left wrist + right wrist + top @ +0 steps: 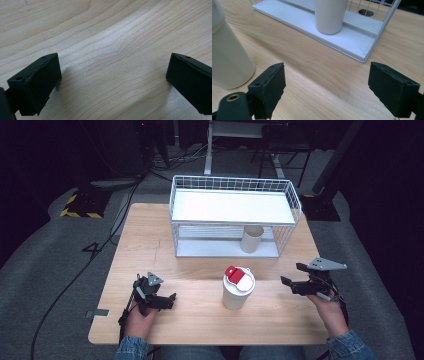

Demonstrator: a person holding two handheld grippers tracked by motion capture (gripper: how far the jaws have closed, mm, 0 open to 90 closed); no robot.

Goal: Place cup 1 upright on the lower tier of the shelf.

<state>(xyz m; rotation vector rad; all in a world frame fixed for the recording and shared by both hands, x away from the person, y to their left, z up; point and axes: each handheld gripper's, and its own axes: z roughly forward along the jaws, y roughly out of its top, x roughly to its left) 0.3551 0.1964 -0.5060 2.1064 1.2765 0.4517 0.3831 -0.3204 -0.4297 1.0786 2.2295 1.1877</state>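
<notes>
Left tool [167, 299] sits low over the wooden counter [200, 320] at about eight o'clock in the high view, its jaws spread wide with nothing between them; the left gripper view [113, 80] confirms this, showing bare wood grain between the two black jaws. Right tool [291, 279] is held at about four o'clock, a grey three-cornered plate on top, jaws likewise wide apart and empty, pointing toward the middle of the counter.

Between the two tools, nearer the right one, stands a cream cup [237, 292] with a white lid [240, 279] carrying a red patch. No writing or brand can be read on it; the red patch may be a label or a flap, too small to tell. In the right gripper view [325, 87] the cup's wall [227, 62] rises at the left edge, its lid cut off.

At twelve o'clock stands a white wire rack [235, 215] with two shelves. A second cream cup without a lid [252, 239] stands upright on the lower shelf, toward its right end; the right gripper view shows its base [329, 17] resting on the shelf's white floor.
</notes>
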